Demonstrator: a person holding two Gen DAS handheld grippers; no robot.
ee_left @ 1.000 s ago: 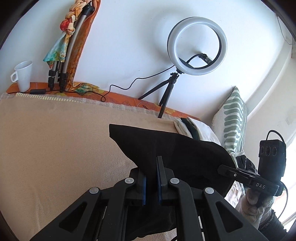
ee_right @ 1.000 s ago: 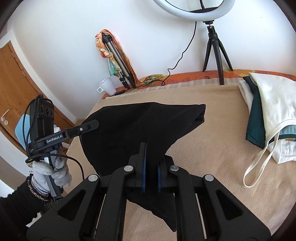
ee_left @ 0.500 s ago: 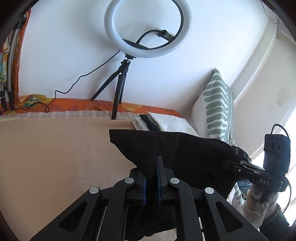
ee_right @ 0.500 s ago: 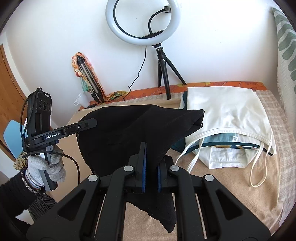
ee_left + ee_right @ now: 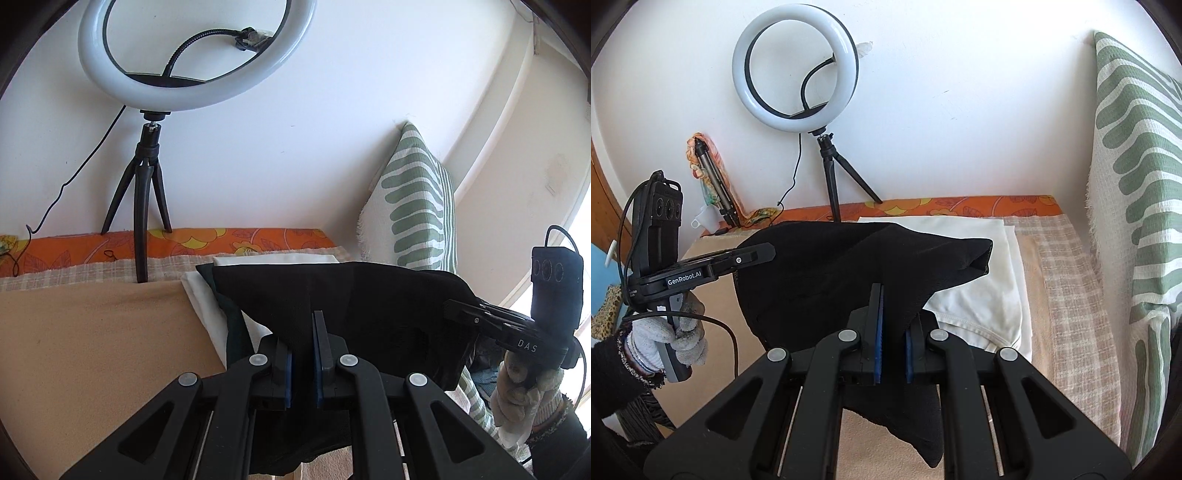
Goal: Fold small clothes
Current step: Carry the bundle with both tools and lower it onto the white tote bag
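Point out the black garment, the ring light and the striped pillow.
black garment (image 5: 827,266): right wrist view, middle of the held cloth.
ring light (image 5: 795,66): right wrist view, white ring's top.
striped pillow (image 5: 413,206): left wrist view, front face.

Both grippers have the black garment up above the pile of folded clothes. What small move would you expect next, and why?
Probably a short lowering of both grippers together to lay the black garment on the white folded top. The left gripper and right gripper are each shut on it, it hangs off the bed, and it already sits over the stack by the striped pillow.
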